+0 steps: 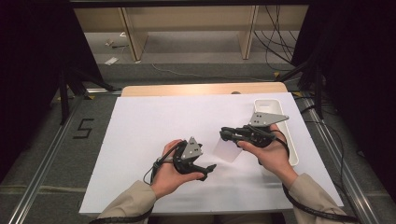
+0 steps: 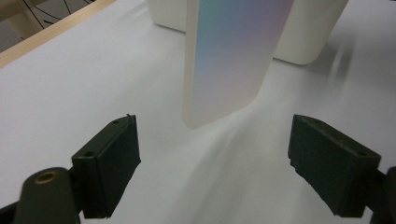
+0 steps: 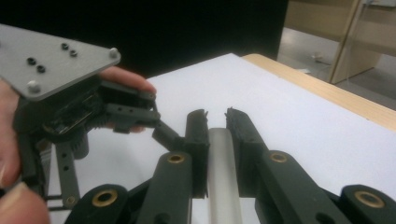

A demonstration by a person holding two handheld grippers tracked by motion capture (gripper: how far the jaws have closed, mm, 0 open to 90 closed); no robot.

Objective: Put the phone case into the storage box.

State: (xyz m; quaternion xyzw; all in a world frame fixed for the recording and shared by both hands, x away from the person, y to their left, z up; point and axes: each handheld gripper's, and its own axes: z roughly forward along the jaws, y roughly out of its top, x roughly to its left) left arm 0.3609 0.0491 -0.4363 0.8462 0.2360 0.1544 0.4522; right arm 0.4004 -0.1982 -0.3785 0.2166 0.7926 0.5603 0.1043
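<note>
The right hand-held gripper (image 1: 225, 135) is clenched on a thin, flat white card (image 1: 227, 150), pinching its upper edge (image 3: 220, 172). The card hangs above the desk (image 1: 154, 116), long axis running steeply downward, its rounded lower end (image 2: 205, 119) pointing at the white surface. The left hand-held gripper (image 1: 209, 171) is released, its 2 jaws spread wide on either side below the card, not touching it. A white tray (image 1: 273, 105) stands behind.

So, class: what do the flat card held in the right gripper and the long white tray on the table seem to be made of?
Flat card: probably thin stiff plastic, glossy; it stays straight, has rounded corners and a faint rainbow sheen. Its edge sits between the right gripper jaws.
Long white tray: likely moulded plastic, smooth and matt, with rounded walls; ceramic cannot be ruled out.
</note>
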